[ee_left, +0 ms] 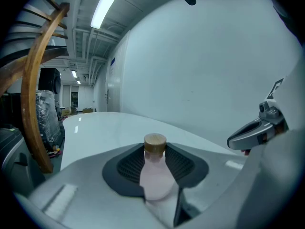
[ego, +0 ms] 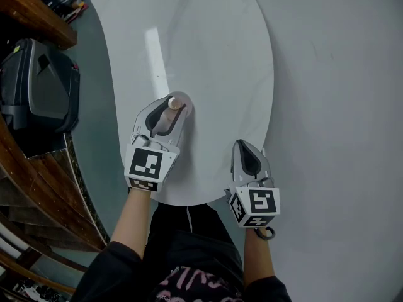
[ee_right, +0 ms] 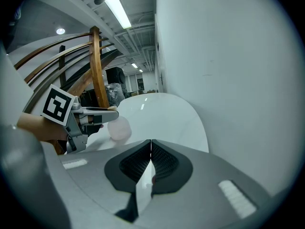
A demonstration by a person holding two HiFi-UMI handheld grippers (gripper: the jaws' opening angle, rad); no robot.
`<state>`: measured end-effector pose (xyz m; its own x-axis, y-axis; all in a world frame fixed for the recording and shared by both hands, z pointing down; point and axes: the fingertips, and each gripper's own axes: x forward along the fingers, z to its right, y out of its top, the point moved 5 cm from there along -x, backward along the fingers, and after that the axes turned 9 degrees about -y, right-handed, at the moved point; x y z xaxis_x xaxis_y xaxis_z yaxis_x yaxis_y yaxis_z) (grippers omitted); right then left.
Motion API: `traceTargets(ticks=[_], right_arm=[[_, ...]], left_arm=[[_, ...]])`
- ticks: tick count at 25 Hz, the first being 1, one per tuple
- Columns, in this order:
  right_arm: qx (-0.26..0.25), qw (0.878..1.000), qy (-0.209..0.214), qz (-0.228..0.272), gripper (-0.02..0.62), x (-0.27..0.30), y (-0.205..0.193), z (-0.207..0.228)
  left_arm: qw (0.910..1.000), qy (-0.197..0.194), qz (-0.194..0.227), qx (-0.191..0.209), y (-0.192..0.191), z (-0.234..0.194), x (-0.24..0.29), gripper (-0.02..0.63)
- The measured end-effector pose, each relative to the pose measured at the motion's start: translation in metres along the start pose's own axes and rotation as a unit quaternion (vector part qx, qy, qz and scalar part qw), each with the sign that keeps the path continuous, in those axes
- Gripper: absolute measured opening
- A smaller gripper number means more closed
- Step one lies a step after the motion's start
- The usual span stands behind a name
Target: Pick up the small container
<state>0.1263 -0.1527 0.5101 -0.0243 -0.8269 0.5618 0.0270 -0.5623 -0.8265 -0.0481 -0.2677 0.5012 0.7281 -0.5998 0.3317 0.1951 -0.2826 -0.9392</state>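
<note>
The small container (ego: 174,104) is a pale pink bottle (ee_left: 155,175) with a round wooden cap (ee_left: 155,142). It stands upright between the dark ribbed pads of my left gripper (ego: 175,107), which is shut on its neck and body. From the right gripper view, the bottle (ee_right: 119,128) hangs under the left gripper (ee_right: 104,113), close to the white table; whether it touches the top I cannot tell. My right gripper (ego: 243,147) is at the table's near right edge, shut (ee_right: 151,150), with nothing between its pads.
The white oval table (ego: 214,55) stretches away from me. A black case (ego: 38,87) and curved wooden rails (ego: 38,187) stand to the left. A wooden shelf edge (ego: 31,11) is at the top left. Grey floor (ego: 340,106) lies to the right.
</note>
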Motion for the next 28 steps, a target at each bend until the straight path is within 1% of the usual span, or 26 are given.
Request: traceTargets(ticks=[10, 28], right_arm=[[-0.001, 1.000, -0.003, -0.002, 0.012, -0.0010, 0.0010, -0.0001], [0.001, 1.000, -0.004, -0.005, 0.012, 0.0020, -0.0022, 0.0030]], left_arm=[[1.0000, -0.001, 0.003, 0.006, 0.0024, -0.0007, -0.0014, 0.137], [1.0000, -0.002, 0.007, 0.005, 0.0022, -0.0014, -0.0026, 0.135]])
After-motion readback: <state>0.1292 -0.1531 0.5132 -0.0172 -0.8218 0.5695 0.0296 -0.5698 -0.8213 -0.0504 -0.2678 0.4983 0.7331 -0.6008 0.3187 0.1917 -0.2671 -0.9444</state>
